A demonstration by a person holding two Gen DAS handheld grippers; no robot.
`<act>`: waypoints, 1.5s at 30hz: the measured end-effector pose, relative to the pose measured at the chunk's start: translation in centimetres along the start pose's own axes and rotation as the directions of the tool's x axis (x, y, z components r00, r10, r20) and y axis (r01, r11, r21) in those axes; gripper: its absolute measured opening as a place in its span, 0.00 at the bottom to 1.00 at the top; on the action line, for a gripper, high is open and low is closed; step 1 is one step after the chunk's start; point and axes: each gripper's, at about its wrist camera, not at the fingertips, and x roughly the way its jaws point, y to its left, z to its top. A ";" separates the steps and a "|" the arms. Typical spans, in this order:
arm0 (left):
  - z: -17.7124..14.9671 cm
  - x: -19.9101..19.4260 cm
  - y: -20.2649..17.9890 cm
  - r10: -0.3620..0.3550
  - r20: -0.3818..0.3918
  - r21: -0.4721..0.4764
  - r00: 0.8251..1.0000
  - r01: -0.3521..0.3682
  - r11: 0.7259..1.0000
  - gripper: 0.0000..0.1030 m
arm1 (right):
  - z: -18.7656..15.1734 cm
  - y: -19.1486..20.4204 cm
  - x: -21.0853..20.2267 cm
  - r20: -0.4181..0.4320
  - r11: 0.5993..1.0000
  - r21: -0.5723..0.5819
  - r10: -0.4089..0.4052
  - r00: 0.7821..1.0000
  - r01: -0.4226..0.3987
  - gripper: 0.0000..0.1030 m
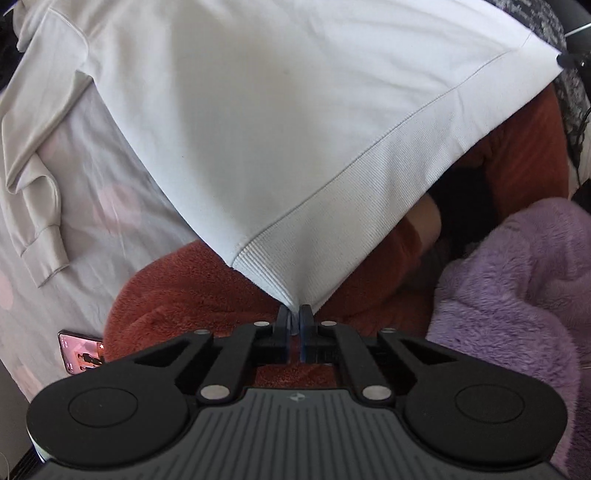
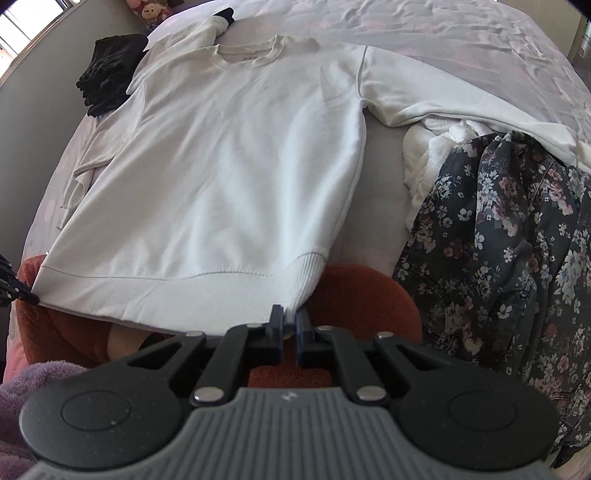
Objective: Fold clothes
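Now the white sweatshirt lies spread face up on the bed, neckline toward the far edge and ribbed hem lifted at the near edge. Left gripper is clenched on one hem corner, right gripper on the other. A floral garment is heaped beside it at the near right corner.

The white sweatshirt is smooth matt knit cloth, with a ribbed hem band. The rust-red fabric beneath it looks short-piled and fleecy, and the purple blanket is shaggy plush. The floral garment is thin printed cloth. Each hand-held gripper is matt black plastic with shiny metal pivot pins and a ridged grey body. The bed sheet is smooth, lightly creased cloth.
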 end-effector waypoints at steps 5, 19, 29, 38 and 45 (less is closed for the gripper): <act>1.1 1.0 0.3 -0.023 -0.021 -0.021 1.000 0.023 1.000 0.06 | 0.0 0.2 2.8 -0.065 0.999 -0.016 -0.032 0.997 0.031 0.07; 0.4 -1.5 0.0 -0.089 0.030 0.040 0.996 0.088 0.995 0.54 | 1.3 1.1 1.7 -0.054 0.989 -0.084 -0.127 0.990 0.122 0.35; -0.2 -8.1 10.3 0.101 0.302 -0.215 0.948 -0.035 0.976 0.56 | 5.9 1.4 -0.7 0.125 0.993 -0.026 -0.108 0.986 0.112 0.38; -2.0 -7.8 22.7 0.304 0.353 -0.518 0.885 -0.086 0.851 0.56 | 8.0 2.0 1.5 0.146 0.997 0.029 -0.069 0.987 0.065 0.38; -4.8 -1.9 29.4 0.332 0.356 -0.660 0.873 -0.016 0.751 0.56 | 9.1 1.6 3.6 0.184 0.992 0.124 -0.050 0.982 0.027 0.38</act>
